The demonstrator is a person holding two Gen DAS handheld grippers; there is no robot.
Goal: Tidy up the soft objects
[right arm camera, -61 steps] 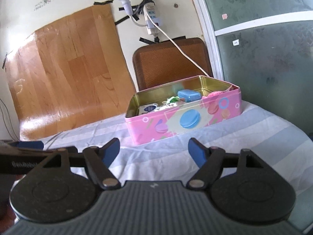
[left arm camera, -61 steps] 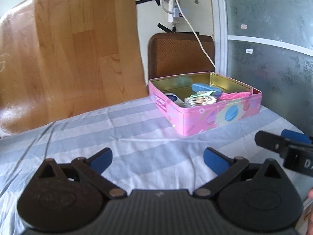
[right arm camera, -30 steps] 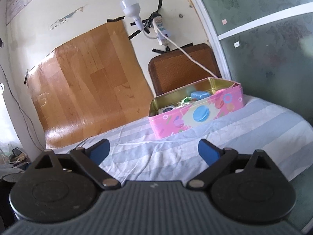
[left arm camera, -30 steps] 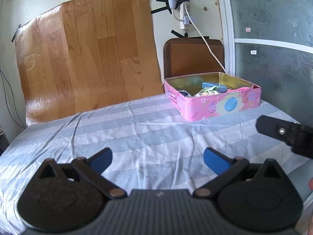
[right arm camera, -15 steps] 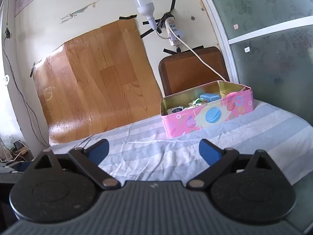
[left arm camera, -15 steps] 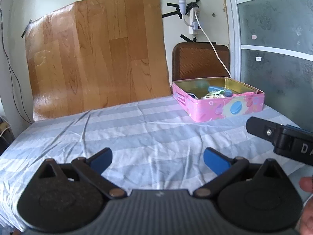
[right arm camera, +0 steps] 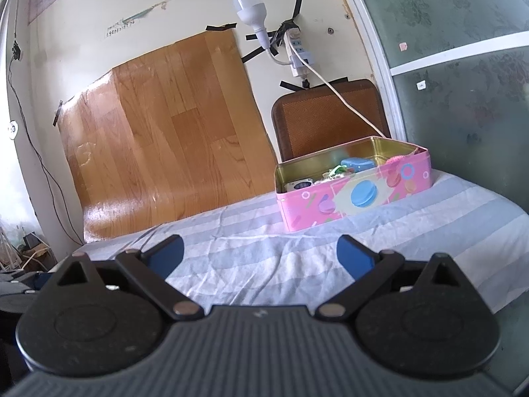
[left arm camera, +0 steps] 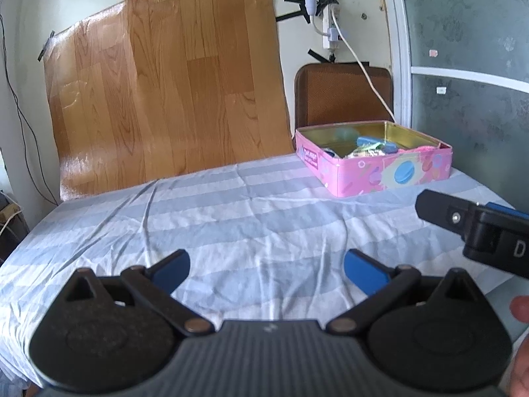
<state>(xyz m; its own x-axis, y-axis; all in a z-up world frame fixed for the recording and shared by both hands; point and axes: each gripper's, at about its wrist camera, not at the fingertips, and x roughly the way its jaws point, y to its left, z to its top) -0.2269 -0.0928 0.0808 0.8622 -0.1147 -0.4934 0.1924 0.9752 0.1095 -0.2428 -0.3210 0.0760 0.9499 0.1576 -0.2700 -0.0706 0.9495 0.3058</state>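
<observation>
Hovering left gripper (left arm camera: 266, 269), right gripper (right arm camera: 259, 253), both spread, pink tin (left arm camera: 390, 173)

The pink rectangular metal tin (left arm camera: 390, 178) has a printed, slightly glossy outside and a shiny gold inside. Under it lies a blue-and-white striped cloth sheet (left arm camera: 251, 218), matt and creased. Behind the tin, the brown wood-grain sheet (left arm camera: 172, 92) on the wall is glossy, catching glare, and the brown chair back (right arm camera: 327, 119) looks woven. Right of the tin, frosted textured glass (right arm camera: 463, 106).
</observation>
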